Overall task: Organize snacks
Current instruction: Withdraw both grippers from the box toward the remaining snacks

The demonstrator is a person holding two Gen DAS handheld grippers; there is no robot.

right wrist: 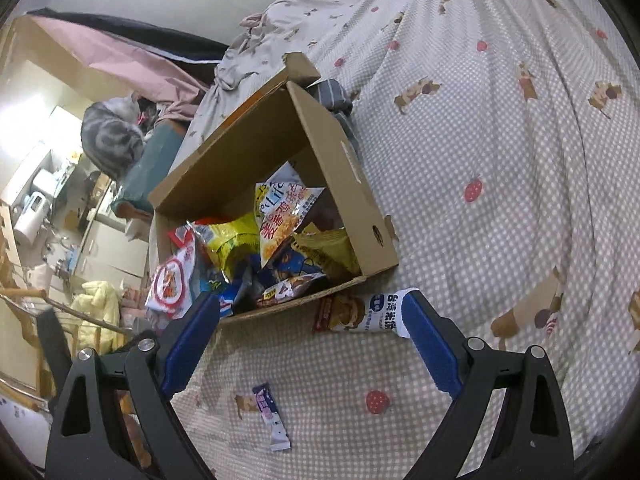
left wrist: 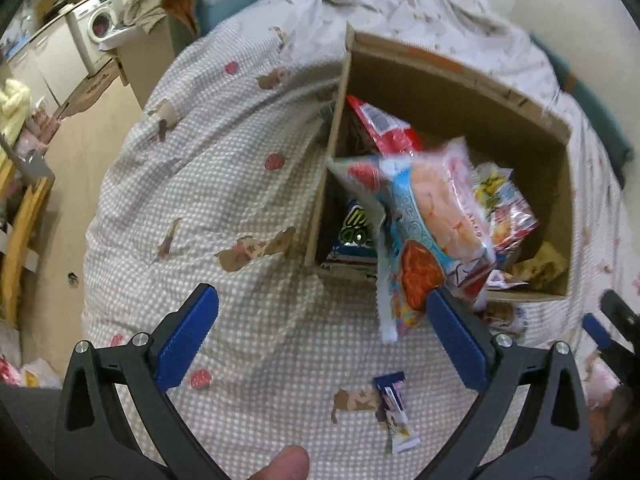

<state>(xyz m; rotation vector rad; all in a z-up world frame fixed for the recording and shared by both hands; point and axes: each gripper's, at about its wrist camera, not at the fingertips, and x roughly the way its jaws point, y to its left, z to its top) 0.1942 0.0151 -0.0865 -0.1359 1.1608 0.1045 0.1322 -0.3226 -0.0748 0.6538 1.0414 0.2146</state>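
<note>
An open cardboard box (left wrist: 460, 92) with several snack bags stands on the checked bedspread; it also shows in the right wrist view (right wrist: 344, 168). A blurred pink and blue snack bag (left wrist: 432, 216) hangs over the box's near corner, just past my open left gripper (left wrist: 320, 344); I cannot tell if it touches the right finger. A small purple snack bar (left wrist: 394, 408) lies between the left fingers, and shows in the right wrist view (right wrist: 272, 416). My right gripper (right wrist: 312, 340) is open and empty. A white and brown packet (right wrist: 364, 312) lies just before the box, by its right fingertip.
The bedspread (right wrist: 500, 160) stretches wide to the right of the box. A grey cat (right wrist: 112, 136) sits beyond the box at the bed's edge. The floor, a washing machine (left wrist: 100, 20) and cabinets lie off the bed's left side.
</note>
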